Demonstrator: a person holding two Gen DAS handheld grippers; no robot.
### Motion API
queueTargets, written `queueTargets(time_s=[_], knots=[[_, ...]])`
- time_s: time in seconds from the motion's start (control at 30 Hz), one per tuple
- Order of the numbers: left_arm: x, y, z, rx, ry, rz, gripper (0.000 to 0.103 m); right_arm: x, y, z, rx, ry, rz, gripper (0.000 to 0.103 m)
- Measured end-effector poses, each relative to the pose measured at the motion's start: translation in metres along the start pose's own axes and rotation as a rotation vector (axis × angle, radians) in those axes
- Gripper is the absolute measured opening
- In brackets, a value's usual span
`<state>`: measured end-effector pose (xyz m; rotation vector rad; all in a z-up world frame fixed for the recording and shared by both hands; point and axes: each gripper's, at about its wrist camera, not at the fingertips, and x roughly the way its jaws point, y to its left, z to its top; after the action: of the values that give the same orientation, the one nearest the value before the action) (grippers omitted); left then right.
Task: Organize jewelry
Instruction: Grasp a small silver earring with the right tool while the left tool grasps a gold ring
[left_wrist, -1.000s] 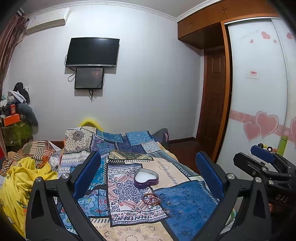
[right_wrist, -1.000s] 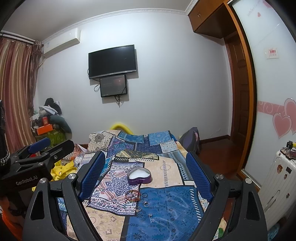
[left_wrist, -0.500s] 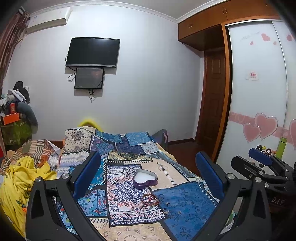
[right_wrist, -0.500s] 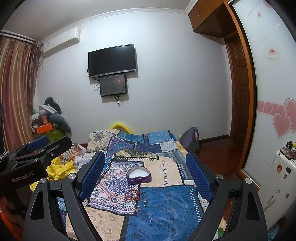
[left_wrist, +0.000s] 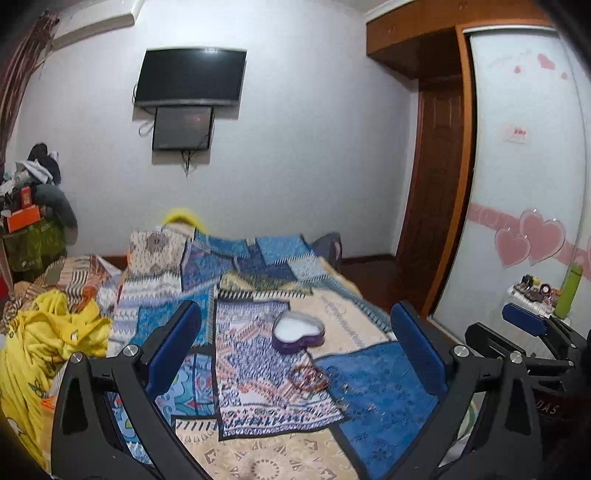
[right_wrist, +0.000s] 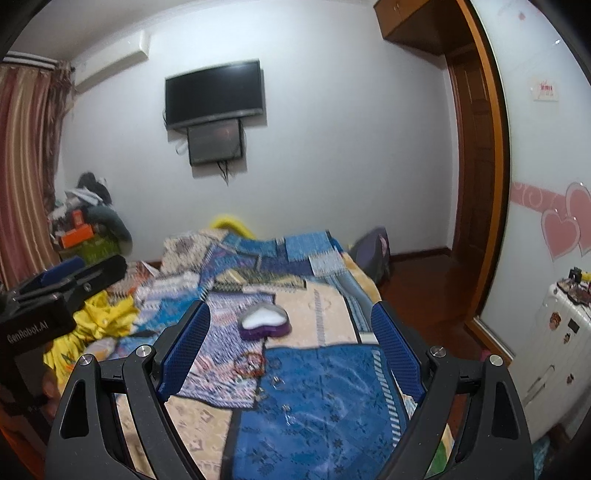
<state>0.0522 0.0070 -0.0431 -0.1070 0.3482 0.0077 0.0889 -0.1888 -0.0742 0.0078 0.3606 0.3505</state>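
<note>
An open purple heart-shaped box (left_wrist: 298, 334) with a white inside lies on the patterned bed cover; it also shows in the right wrist view (right_wrist: 264, 322). In front of it lies a bunch of red bracelets (left_wrist: 307, 377) (right_wrist: 249, 364), with small rings (right_wrist: 276, 382) scattered on the blue patch beside them. My left gripper (left_wrist: 295, 354) is open and empty, held above the near part of the bed. My right gripper (right_wrist: 291, 350) is open and empty too, to the right of the left one, also above the bed.
A yellow garment (left_wrist: 40, 347) is heaped at the bed's left. A cluttered stand (left_wrist: 33, 229) is by the left wall. A white suitcase (right_wrist: 554, 354) with small items stands at the right by the wardrobe. A bag (right_wrist: 373, 254) sits past the bed's far right corner.
Both grippers have moved forward and tipped down toward the bed, so the heart box and the jewelry sit closer in both views. Both stay open.
</note>
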Motion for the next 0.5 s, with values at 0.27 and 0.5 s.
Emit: queueTargets(time_s=[0.27, 0.5], knots=[[0.047, 0.019, -0.035, -0.027, 0.172, 0.034, 0.103, 0.046, -0.022, -0.041, 0.001, 0.197, -0.042, 0.087], [0.085, 0.027, -0.064, -0.027, 0.324, 0.045, 0.086, 0.082, -0.028, -0.076, 0.005, 0.374, 0.003, 0.080]])
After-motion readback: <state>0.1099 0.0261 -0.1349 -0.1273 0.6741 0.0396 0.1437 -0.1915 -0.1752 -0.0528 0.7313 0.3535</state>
